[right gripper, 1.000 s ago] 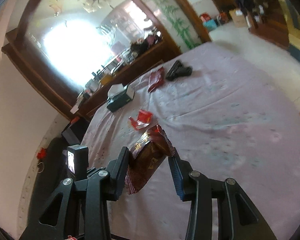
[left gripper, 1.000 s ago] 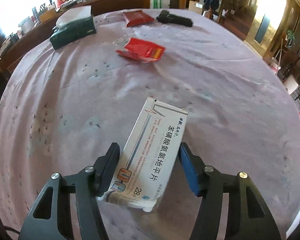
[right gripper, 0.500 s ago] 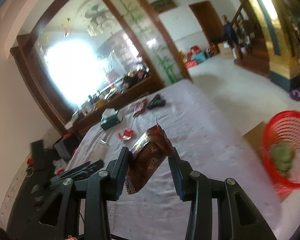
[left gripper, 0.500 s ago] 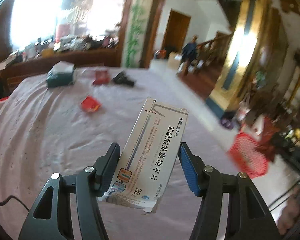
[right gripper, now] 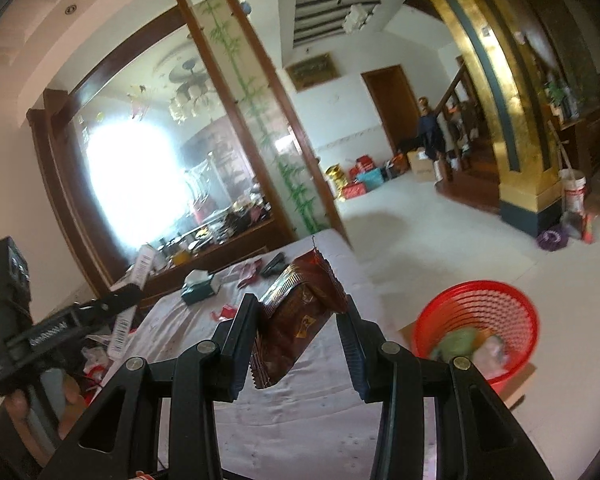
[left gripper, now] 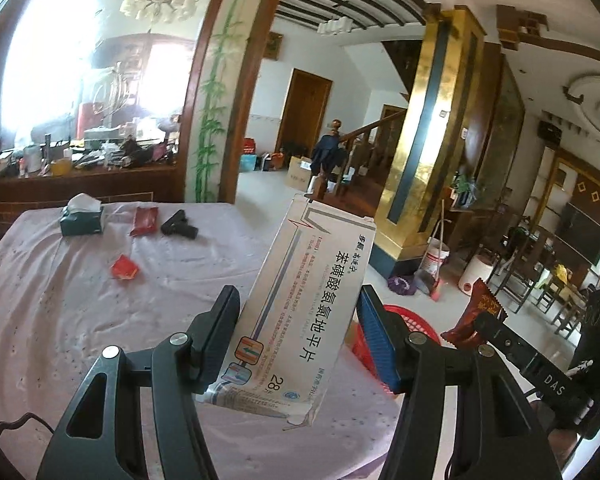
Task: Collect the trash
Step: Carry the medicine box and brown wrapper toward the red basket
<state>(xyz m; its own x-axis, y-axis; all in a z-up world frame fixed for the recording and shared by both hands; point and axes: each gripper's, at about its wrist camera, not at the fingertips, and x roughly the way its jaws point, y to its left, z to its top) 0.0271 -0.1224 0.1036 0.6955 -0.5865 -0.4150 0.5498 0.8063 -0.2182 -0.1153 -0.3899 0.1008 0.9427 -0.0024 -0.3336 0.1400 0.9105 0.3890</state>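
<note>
I see the pale lilac cloth-covered table (right gripper: 300, 412) filling the lower frame, and the red plastic mesh basket (right gripper: 476, 320) sits on the floor at lower right, nearer my right gripper (right gripper: 298, 344). Its jaws are clamped on a crinkled brown foil snack wrapper (right gripper: 300, 320). My left gripper (left gripper: 298, 340) clamps a white cardboard medicine box (left gripper: 300, 312), long axis pointing up and away, with the basket showing just behind it at lower right.

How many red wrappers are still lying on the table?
2. One small red wrapper lies mid-table; one darker red packet lies beside the black object near the tissue box. Others may be hidden.
</note>
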